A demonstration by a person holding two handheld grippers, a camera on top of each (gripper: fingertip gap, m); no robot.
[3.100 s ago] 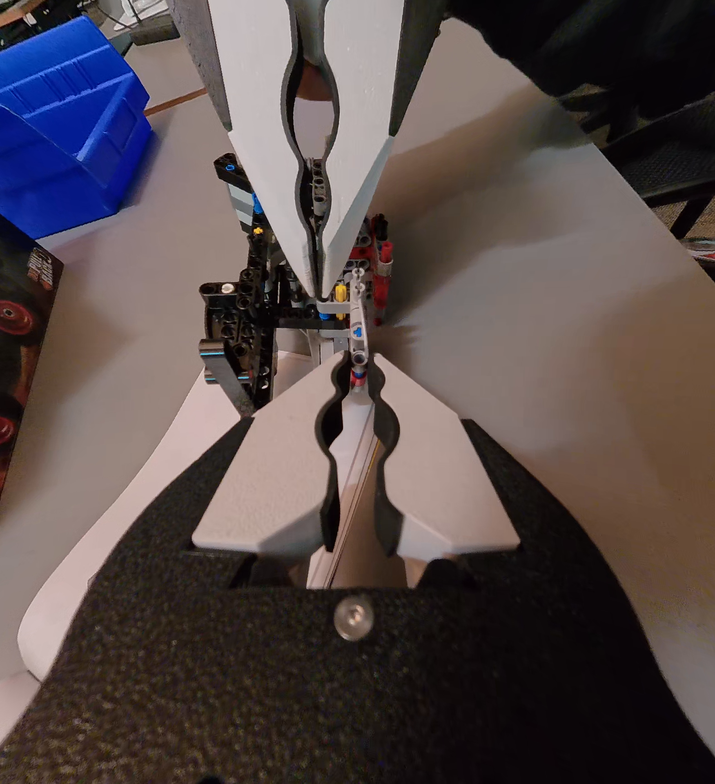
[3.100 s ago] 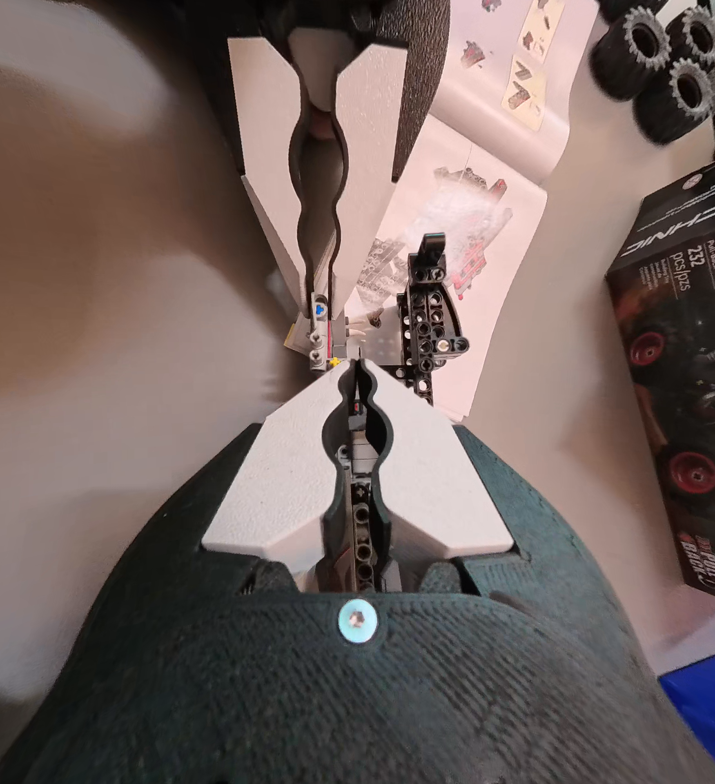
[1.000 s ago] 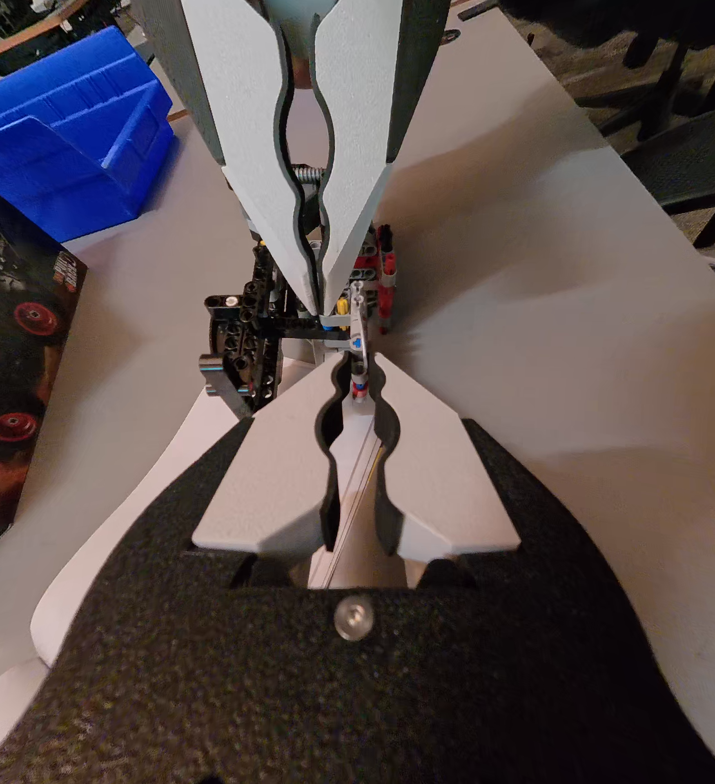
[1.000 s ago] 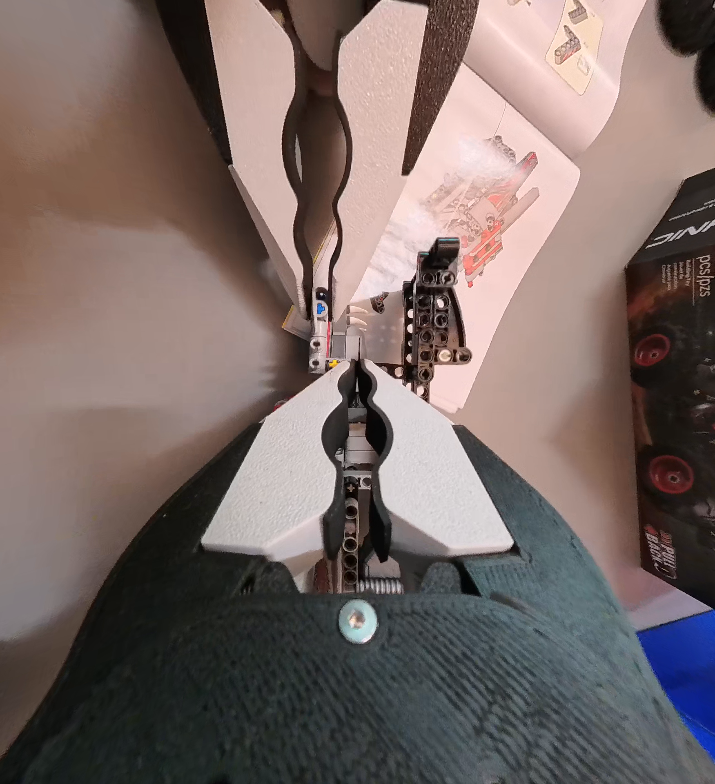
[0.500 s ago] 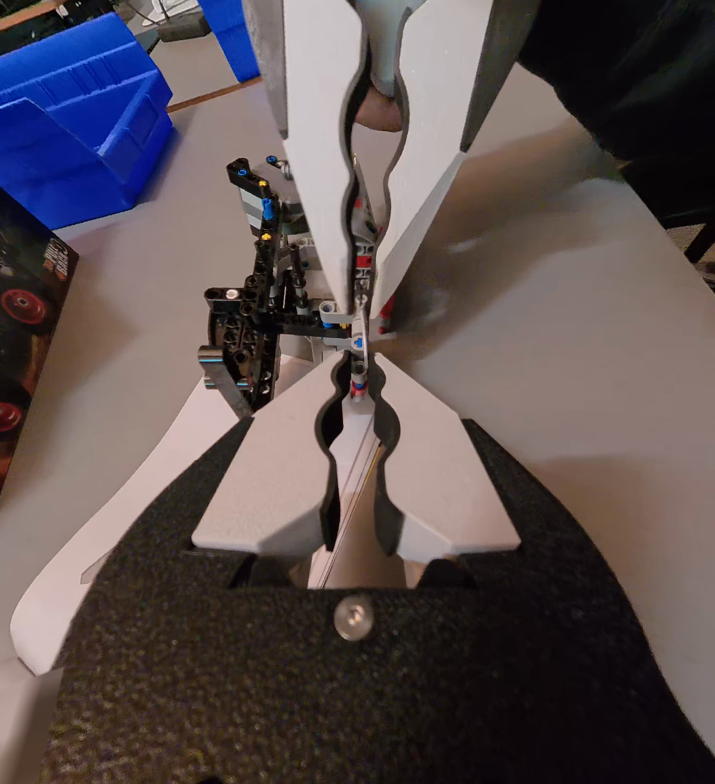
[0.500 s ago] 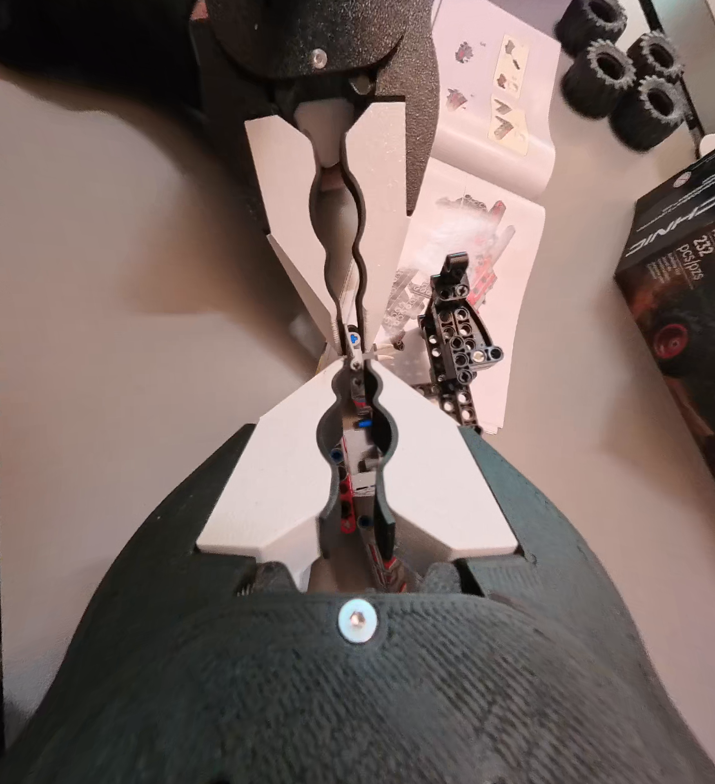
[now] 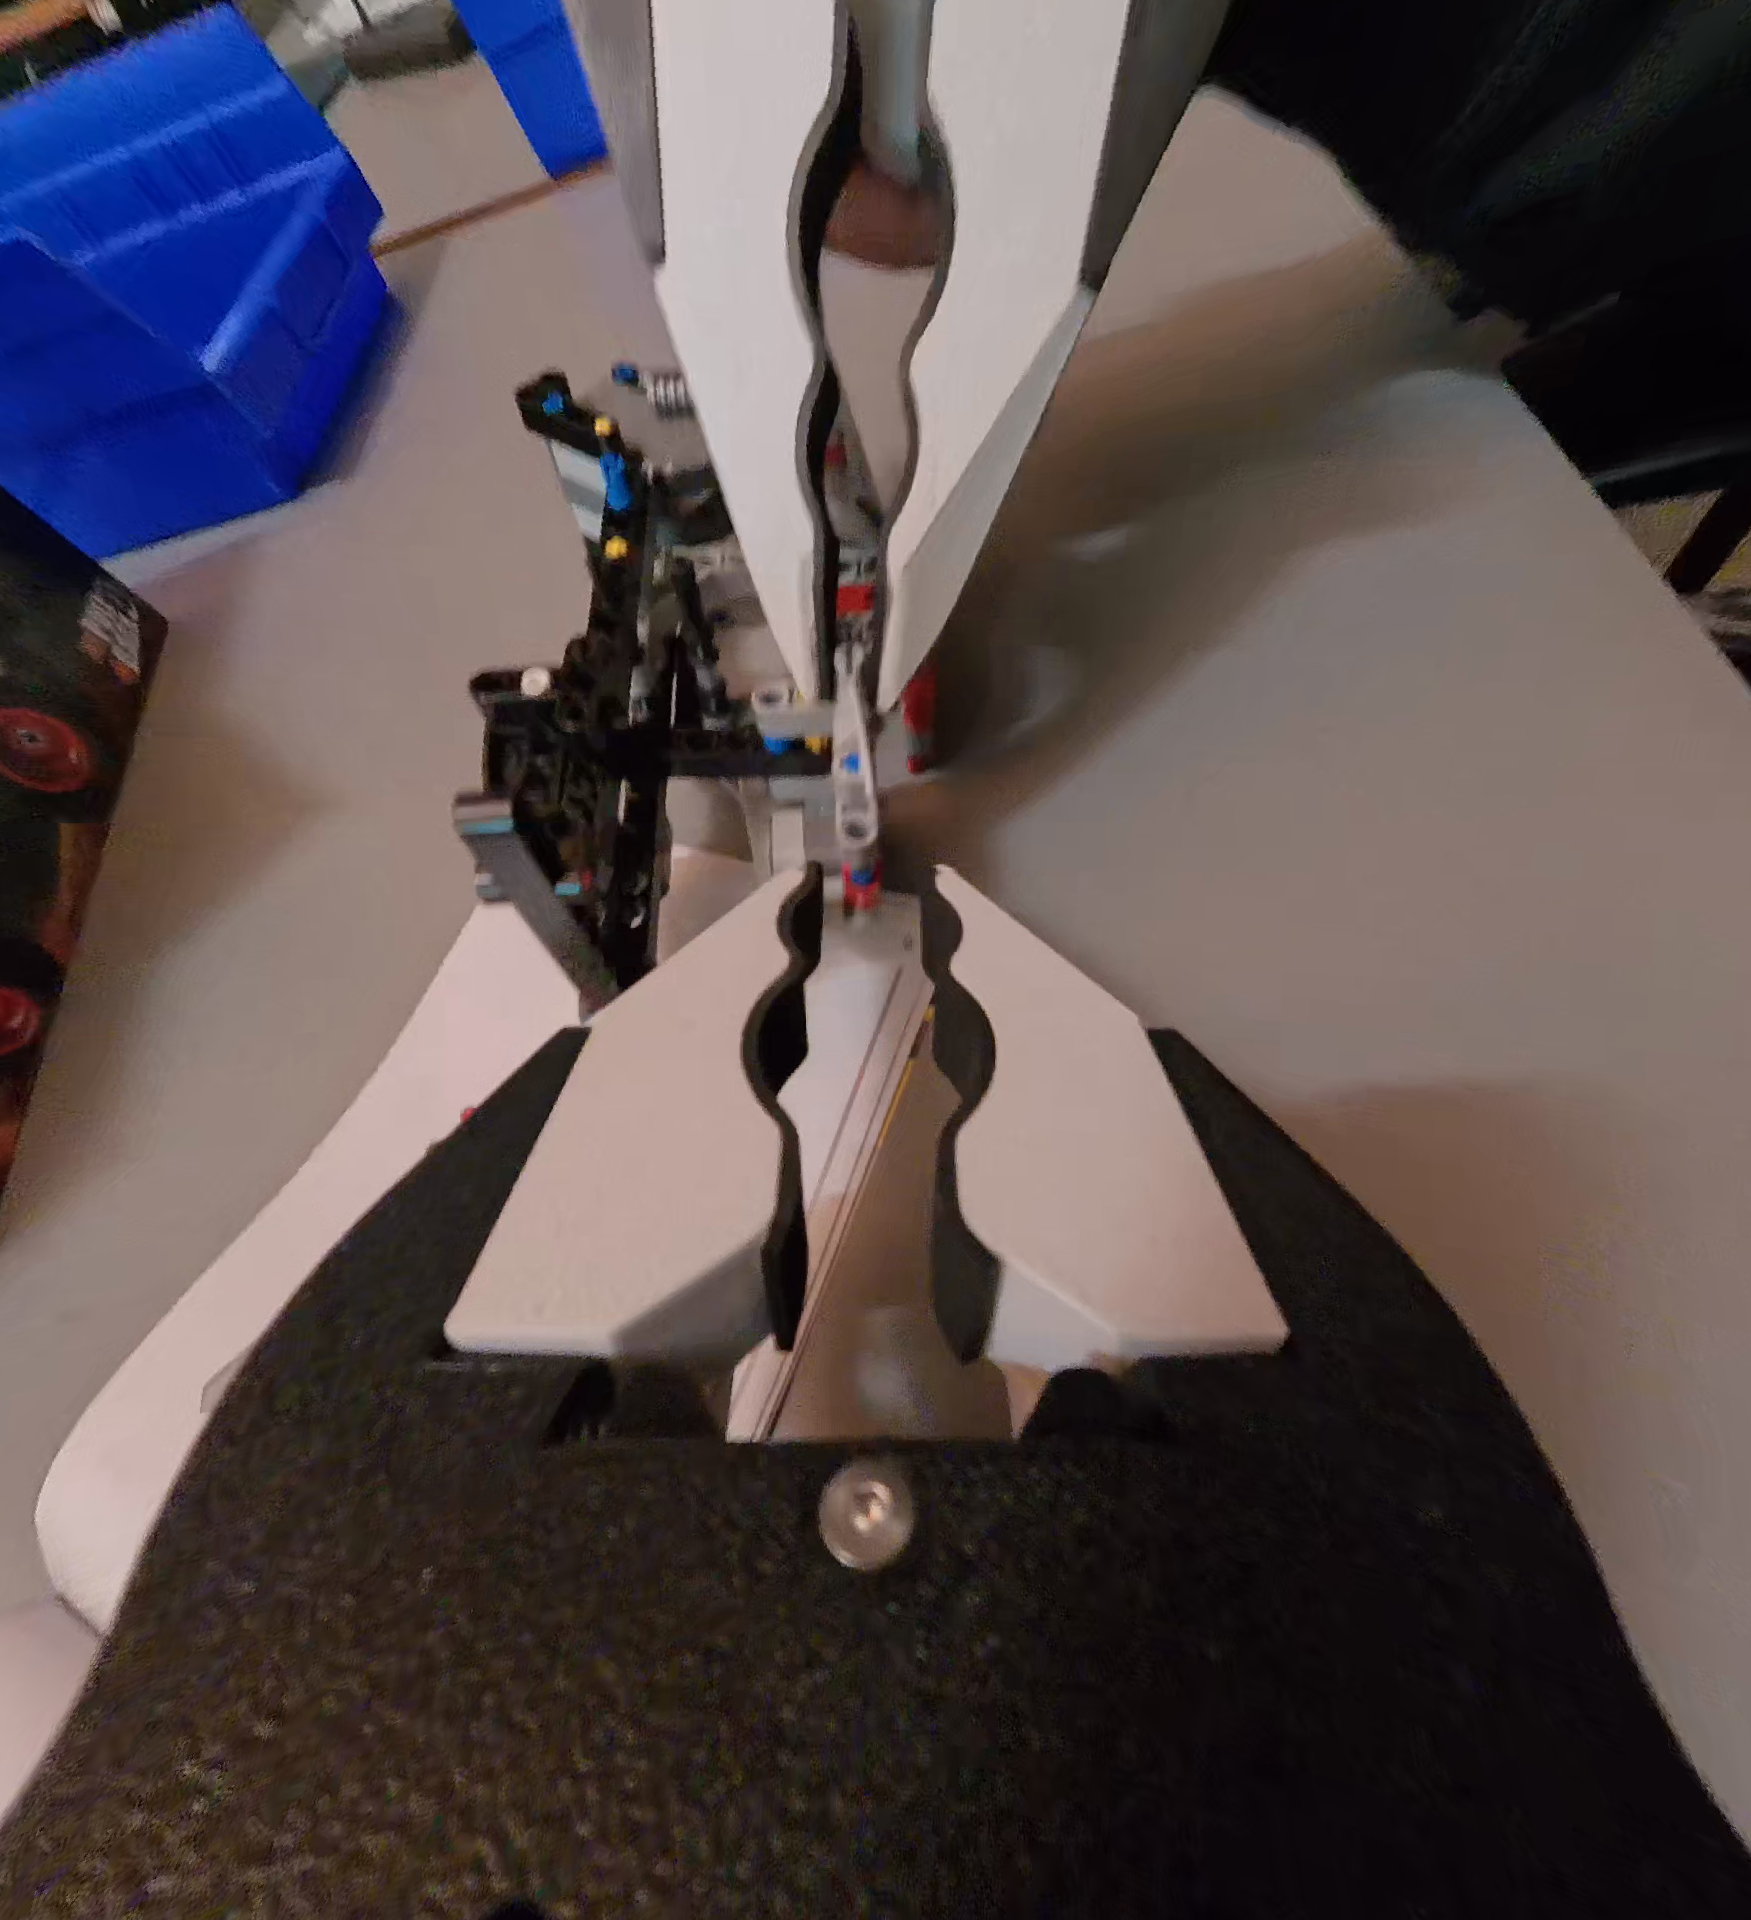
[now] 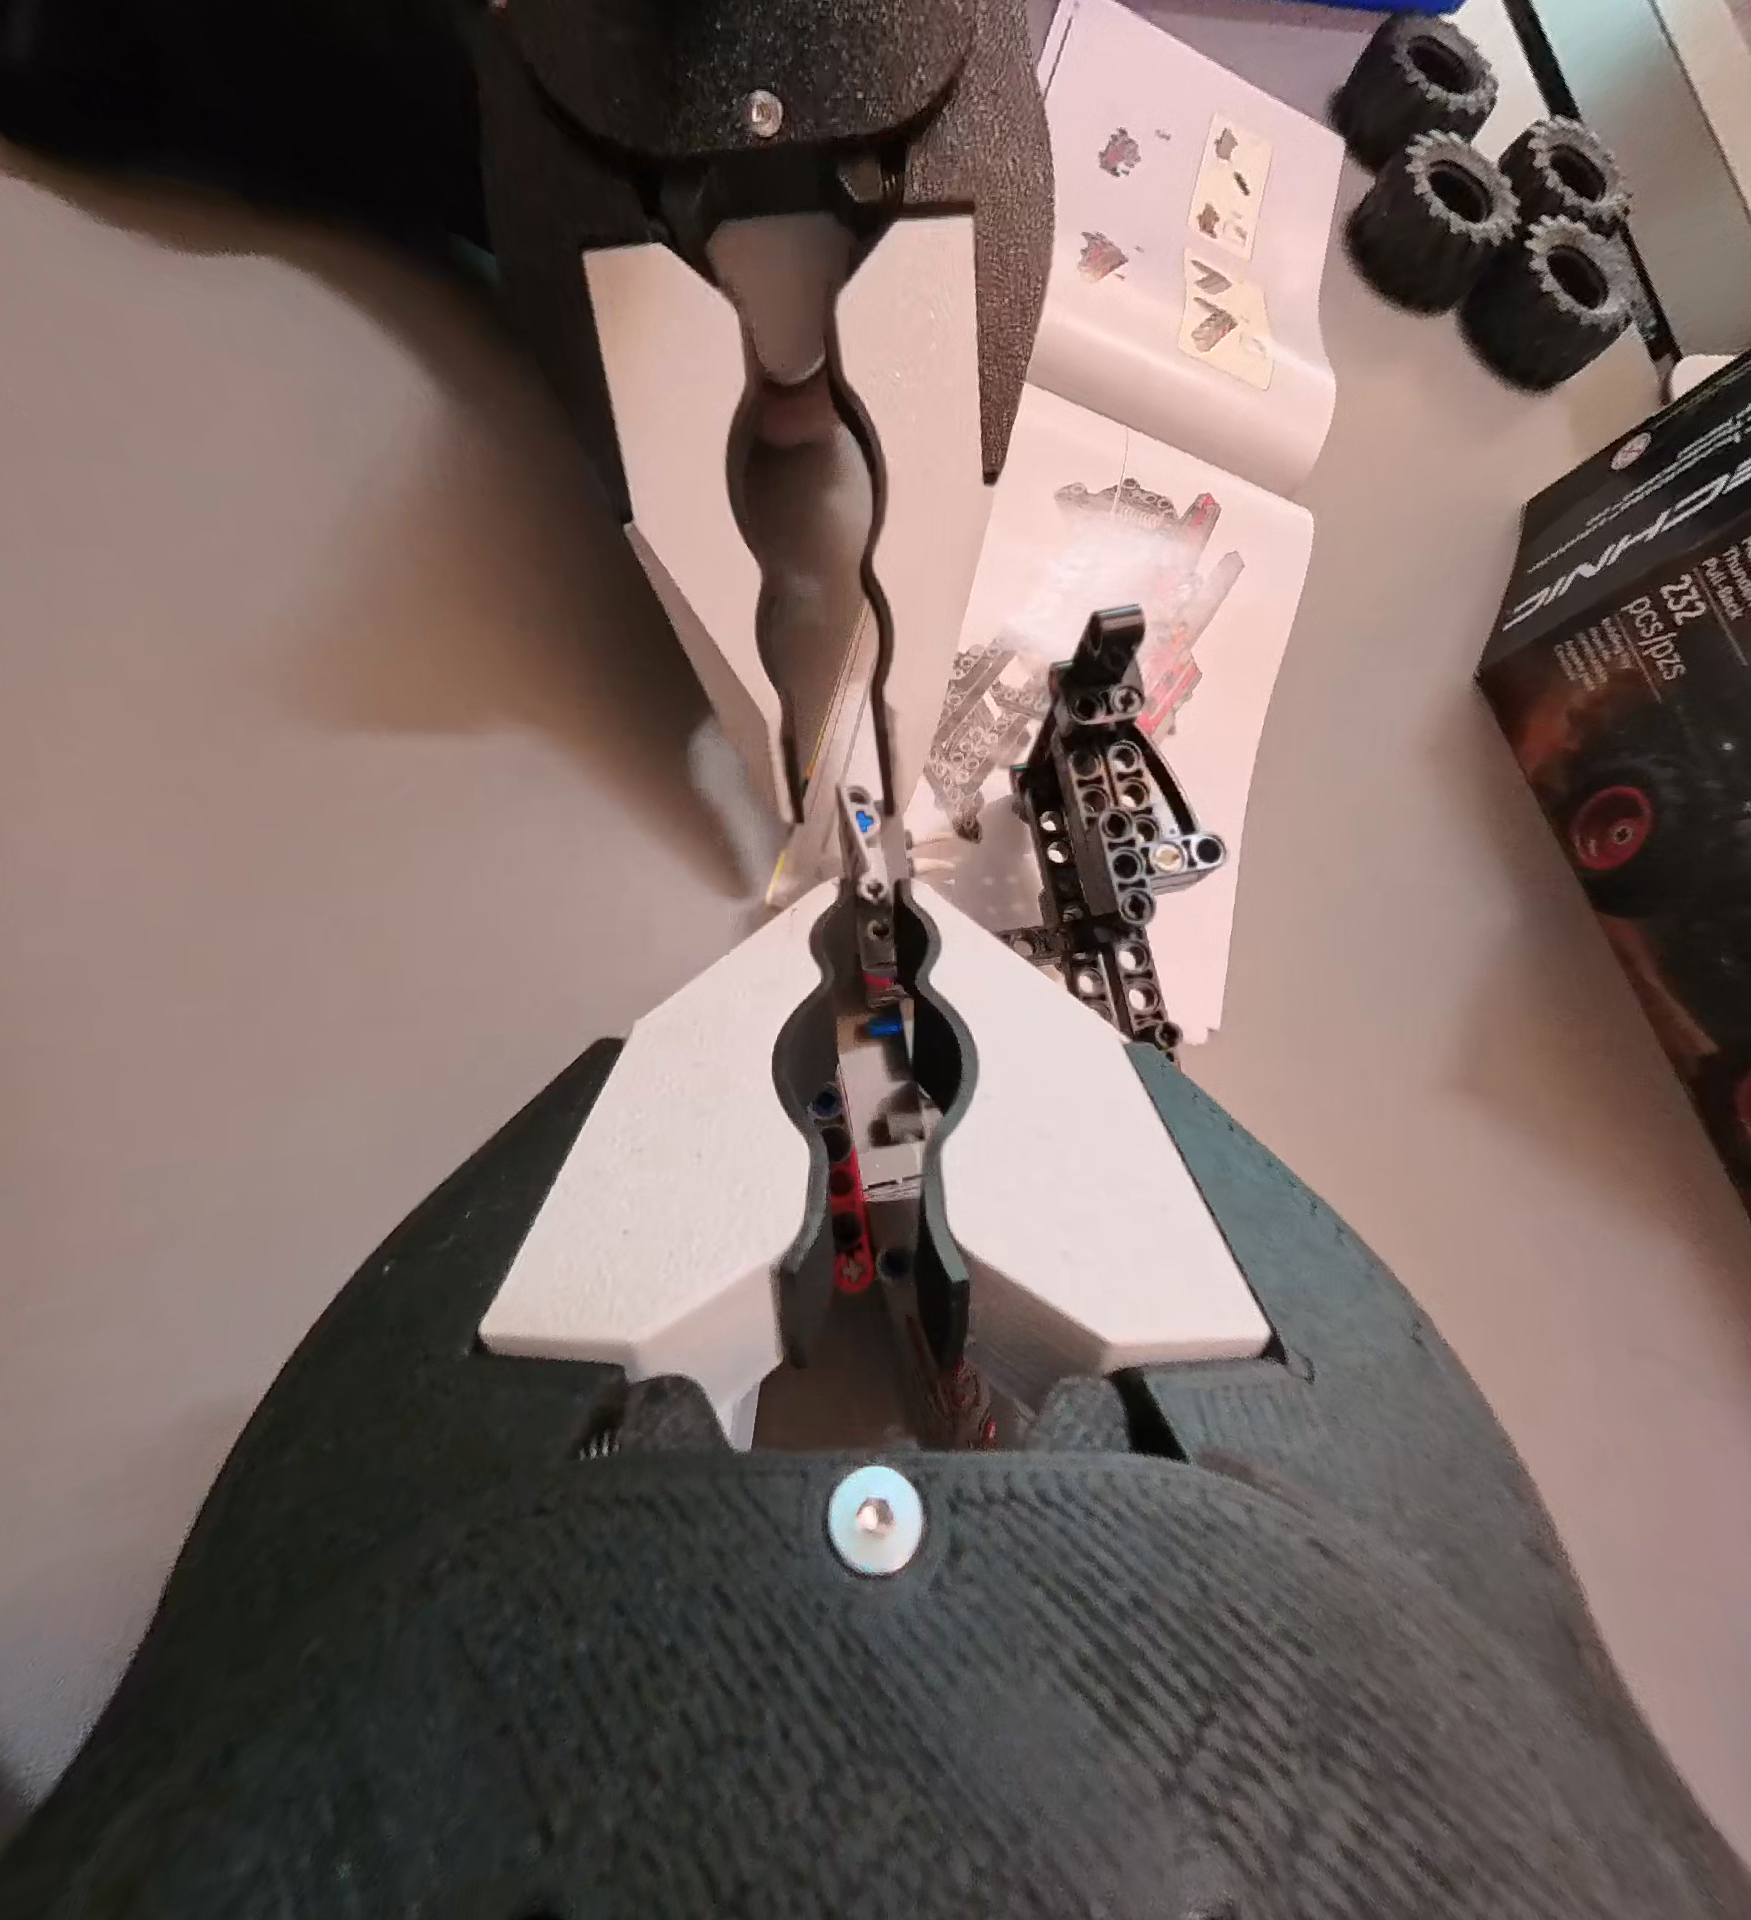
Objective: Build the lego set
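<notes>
So, four knobby black rubber tyres [image 8: 1473,197] only in right wrist view, right gripper [image 8: 876,914] clenched on half-built black-and-grey lego model [image 8: 1110,821], left gripper [image 7: 866,883] released, tips just beside its light grey beam [image 7: 853,774].

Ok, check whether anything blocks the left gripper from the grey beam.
Nothing visible does: the grey beam sticks out right at the left gripper's open tips; the right gripper clamps the model.
</notes>
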